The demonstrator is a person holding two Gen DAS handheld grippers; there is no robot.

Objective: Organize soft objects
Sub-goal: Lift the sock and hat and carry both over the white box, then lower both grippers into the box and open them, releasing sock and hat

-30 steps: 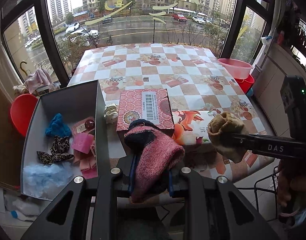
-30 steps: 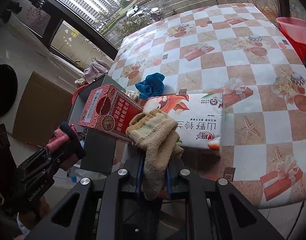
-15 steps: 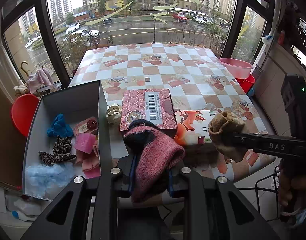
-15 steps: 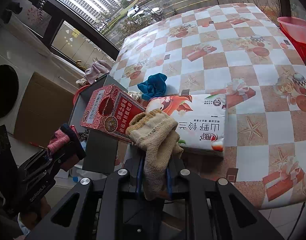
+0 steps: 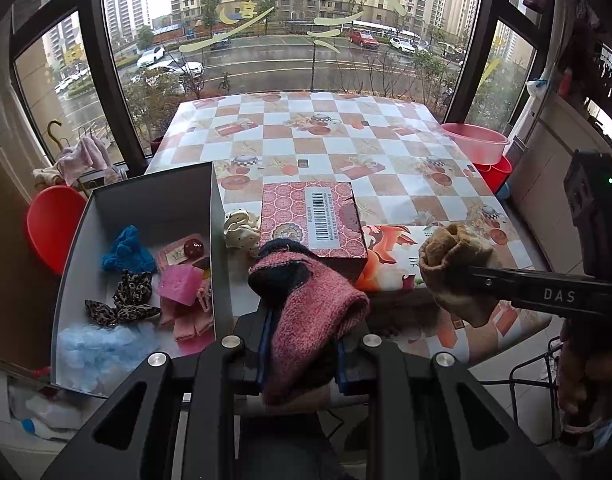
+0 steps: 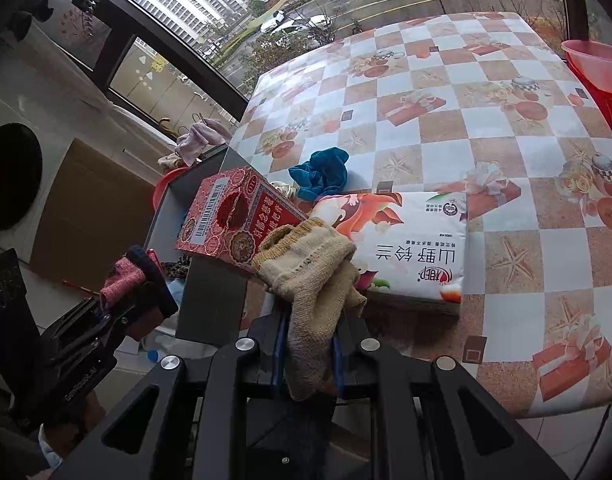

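Left wrist view: nothing has shifted in the last second, left gripper (image 5: 300, 350) clamped on the pink-and-navy knitted sock (image 5: 306, 300), the open grey box (image 5: 216, 216) waiting at nine o'clock. Right wrist view: right gripper (image 6: 308, 354) pinches the beige knitted sock (image 6: 310, 276); red patterned carton (image 6: 230, 216) blocks at eleven o'clock.

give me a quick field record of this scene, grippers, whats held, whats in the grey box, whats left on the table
left gripper: shut on pink sock
right gripper: shut on tan sock
grey box: blue scrunchie, leopard scrunchie, pink cloths, pale blue fluff
table: red carton, tissue pack, teal scrunchie, cream scrunchie
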